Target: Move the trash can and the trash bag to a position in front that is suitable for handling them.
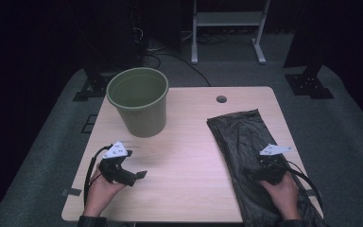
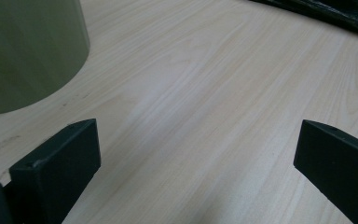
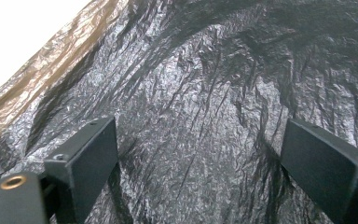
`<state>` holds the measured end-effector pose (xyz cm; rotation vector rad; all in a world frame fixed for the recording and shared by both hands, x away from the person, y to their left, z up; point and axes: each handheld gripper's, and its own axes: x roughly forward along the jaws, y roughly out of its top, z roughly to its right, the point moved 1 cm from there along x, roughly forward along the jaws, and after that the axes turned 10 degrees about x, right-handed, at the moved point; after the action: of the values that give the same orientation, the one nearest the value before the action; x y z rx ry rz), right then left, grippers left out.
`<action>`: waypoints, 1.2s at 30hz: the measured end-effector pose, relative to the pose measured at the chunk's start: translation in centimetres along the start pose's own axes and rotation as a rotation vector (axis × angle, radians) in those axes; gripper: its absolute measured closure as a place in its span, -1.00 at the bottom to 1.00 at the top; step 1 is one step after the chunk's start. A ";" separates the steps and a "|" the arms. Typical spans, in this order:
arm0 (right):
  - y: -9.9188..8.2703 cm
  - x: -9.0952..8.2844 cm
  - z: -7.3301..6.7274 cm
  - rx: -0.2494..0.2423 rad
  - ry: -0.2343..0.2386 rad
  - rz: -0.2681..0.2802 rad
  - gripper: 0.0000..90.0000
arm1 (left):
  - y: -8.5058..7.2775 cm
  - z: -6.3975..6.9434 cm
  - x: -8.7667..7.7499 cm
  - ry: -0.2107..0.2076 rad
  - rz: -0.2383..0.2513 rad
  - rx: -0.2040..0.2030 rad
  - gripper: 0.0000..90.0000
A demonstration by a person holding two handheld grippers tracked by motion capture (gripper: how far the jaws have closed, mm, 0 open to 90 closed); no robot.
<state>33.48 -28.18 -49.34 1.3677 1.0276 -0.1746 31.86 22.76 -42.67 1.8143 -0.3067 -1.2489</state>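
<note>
**Over the black bag, jaws wide and waiting**

On the right half of the wooden table (image 1: 184,156) lay the black plastic bin bag (image 1: 246,142), flat and crinkled, running from near the middle of the tabletop down to the near edge and just over it. And there was the right gripper (image 1: 264,171), poised right over the bag's near part, jaws spread wide — in the right gripper view the film (image 3: 200,107) stretched between them with nothing pinched, both pads standing clear of the plastic.

Across the table, the left gripper (image 1: 139,175) sat over bare wood near the front left corner, claw spread too, holding nothing. The green plastic bucket (image 1: 139,101) stood upright and empty just beyond it, well apart from the bag.

What a slippery customer that bag looked! Thin, light, limp film, glossy with creases — it would likely sag, slide on the smooth wood and cling to itself. A pinch in the flat middle would probably grab both layers together. The better bet looked like a raised wrinkle or, better, an edge, where a single layer could be lifted to open the mouth. Which end was the mouth could not be told from here.
</note>
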 end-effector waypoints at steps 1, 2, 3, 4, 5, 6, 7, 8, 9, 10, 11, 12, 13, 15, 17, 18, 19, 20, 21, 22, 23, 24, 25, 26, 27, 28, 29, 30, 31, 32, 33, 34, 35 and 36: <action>0.0 0.0 0.0 0.000 0.000 0.000 -0.79 | 0.1 0.0 -0.1 0.002 0.002 0.002 -1.00; 0.0 0.0 0.0 0.000 0.000 0.000 -0.79 | 0.3 -0.2 -0.2 0.008 0.010 -0.002 -1.00; 0.0 0.0 0.0 0.000 0.001 0.000 -0.79 | 0.5 -0.4 -0.3 0.011 0.010 -0.004 -1.00; 0.0 0.0 0.0 0.000 0.000 0.000 -0.79 | 0.6 -0.4 -0.5 0.014 0.012 -0.004 -1.00; 0.0 0.0 0.0 0.000 0.000 0.000 -0.79 | 0.8 -0.6 -0.6 0.016 0.017 -0.005 -1.00; 0.0 0.0 0.0 0.000 0.000 0.000 -0.79 | 1.1 -0.7 -0.8 0.020 0.021 -0.008 -1.00; 0.0 0.0 0.0 0.000 0.000 0.000 -0.79 | 1.3 -0.8 -1.0 0.020 0.028 -0.010 -1.00; 0.0 0.0 0.0 0.000 0.000 0.000 -0.79 | 1.5 -1.0 -1.2 0.023 0.029 -0.010 -1.00; 0.0 0.0 0.0 0.000 0.001 0.000 -0.79 | 1.7 -1.2 -1.4 0.026 0.030 -0.013 -1.00; 0.0 0.0 0.0 0.000 0.000 0.000 -0.79 | 1.8 -1.3 -1.5 0.029 0.027 -0.015 -1.00; 0.0 0.0 0.0 -0.001 0.000 0.000 -0.79 | 2.0 -1.5 -1.7 0.032 0.027 -0.016 -1.00; 0.0 0.0 0.0 -0.001 0.000 0.000 -0.79 | 2.1 -1.7 -1.9 0.034 0.030 -0.019 -1.00; 0.0 0.0 0.0 -0.001 0.000 0.000 -0.79 | 2.3 -1.8 -2.0 0.035 0.032 -0.019 -1.00; 0.0 0.0 0.0 -0.001 0.001 0.000 -0.79 | 2.7 -2.1 -2.4 0.036 0.040 -0.020 -1.00; 0.0 0.0 0.0 -0.001 0.000 0.000 -0.79 | 3.1 -2.4 -2.7 0.042 0.046 -0.019 -1.00; 0.0 0.0 0.0 -0.001 0.000 0.000 -0.79 | 3.3 -2.5 -2.8 0.047 0.050 -0.022 -1.00; 0.0 0.0 0.0 -0.001 0.000 0.000 -0.79 | 3.5 -2.7 -3.0 0.050 0.050 -0.019 -1.00; 0.0 0.0 0.0 -0.001 0.000 0.000 -0.79 | 3.7 -2.8 -3.2 0.055 0.050 -0.019 -1.00; 0.0 0.0 0.0 -0.001 0.000 0.000 -0.79 | 3.9 -3.0 -3.4 0.056 0.049 -0.020 -1.00; 0.0 0.0 0.0 -0.001 0.000 0.000 -0.79 | 4.1 -3.1 -3.5 0.058 0.049 -0.019 -1.00; 0.0 0.0 0.0 0.000 0.000 0.000 -0.79 | 4.3 -3.3 -3.7 0.059 0.051 -0.019 -1.00; 0.0 0.0 0.0 -0.001 0.000 0.000 -0.79 | 4.5 -3.4 -3.8 0.063 0.051 -0.021 -1.00; 0.0 0.0 0.0 -0.001 0.000 0.000 -0.79 | 4.7 -3.6 -4.0 0.065 0.049 -0.019 -1.00; 0.0 0.0 0.0 -0.001 0.000 0.000 -0.79 | 5.1 -4.0 -4.3 0.073 0.048 -0.023 -1.00; 0.0 0.0 0.0 -0.001 0.000 0.000 -0.79 | 5.1 -4.0 -4.3 0.073 0.048 -0.023 -1.00; 0.0 0.0 0.0 -0.001 0.000 0.000 -0.79 | 5.3 -4.2 -4.5 0.076 0.051 -0.025 -1.00; 0.0 0.0 0.0 -0.001 0.000 0.000 -0.79 | 5.6 -4.4 -4.7 0.080 0.055 -0.024 -1.00; 0.0 0.0 0.0 -0.001 0.000 0.000 -0.79 | 5.9 -4.6 -4.9 0.082 0.057 -0.025 -1.00; 0.0 0.0 0.0 -0.001 0.000 0.000 -0.79 | 6.0 -4.7 -5.0 0.086 0.057 -0.024 -1.00; 0.0 0.0 0.0 -0.001 0.000 0.000 -0.79 | 6.3 -4.9 -5.2 0.089 0.061 -0.025 -1.00; 0.0 0.0 0.0 -0.001 0.000 0.000 -0.79 | 6.5 -5.1 -5.4 0.092 0.066 -0.026 -1.00; 0.0 0.0 0.0 -0.001 0.000 0.000 -0.79 | 6.8 -5.3 -5.6 0.097 0.067 -0.027 -1.00; 0.0 0.0 0.0 -0.001 0.000 0.000 -0.79 | 7.0 -5.5 -5.8 0.100 0.068 -0.026 -1.00; 0.0 0.0 0.0 -0.001 0.000 0.000 -0.79 | 7.3 -5.7 -6.0 0.101 0.069 -0.025 -1.00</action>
<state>33.48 -28.19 -49.34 1.3672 1.0280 -0.1740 35.81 25.31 -32.72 1.8234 -0.2935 -1.1049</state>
